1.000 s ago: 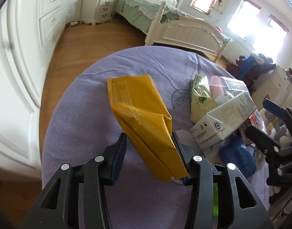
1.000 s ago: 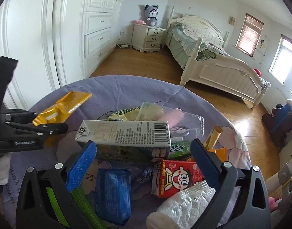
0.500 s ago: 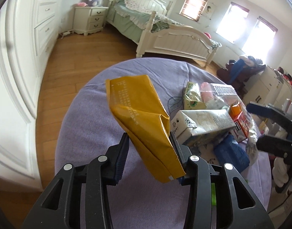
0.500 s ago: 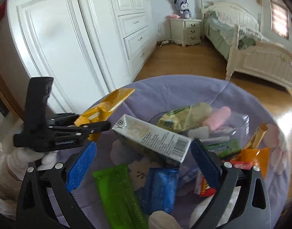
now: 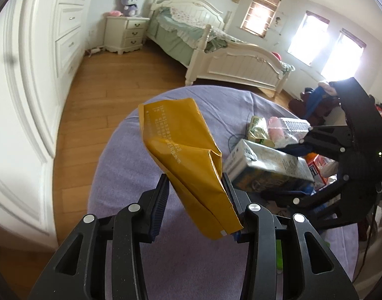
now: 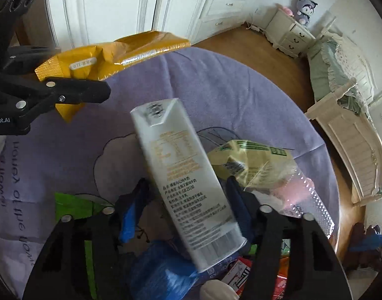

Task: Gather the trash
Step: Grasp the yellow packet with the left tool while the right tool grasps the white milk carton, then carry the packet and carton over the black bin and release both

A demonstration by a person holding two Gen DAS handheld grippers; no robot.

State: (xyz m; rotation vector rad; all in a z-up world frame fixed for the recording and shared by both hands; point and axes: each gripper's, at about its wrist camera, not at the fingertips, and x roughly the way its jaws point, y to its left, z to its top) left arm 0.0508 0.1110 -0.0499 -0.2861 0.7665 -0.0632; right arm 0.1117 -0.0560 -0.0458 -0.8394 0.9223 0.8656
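My left gripper point(image 5: 195, 195) is shut on a crumpled yellow snack bag point(image 5: 183, 150) and holds it above the purple-covered round table point(image 5: 131, 175). The bag also shows in the right wrist view point(image 6: 111, 52), in the left gripper point(image 6: 66, 92). My right gripper point(image 6: 188, 200) is shut on a white milk carton point(image 6: 183, 175) and lifts it off the trash pile. From the left wrist view the carton point(image 5: 265, 165) sits between the right gripper's fingers point(image 5: 298, 147).
On the table lie a pale green packet point(image 6: 250, 160), a clear plastic tray point(image 6: 303, 195), a blue wrapper point(image 6: 163, 272), a green wrapper point(image 6: 71, 205) and a red carton point(image 6: 243, 275). A white wardrobe point(image 5: 28, 75) and bed point(image 5: 215, 50) stand beyond.
My right gripper has swung left, closed on the milk carton and raised it. My left gripper has kept the yellow bag and lifted it a little.
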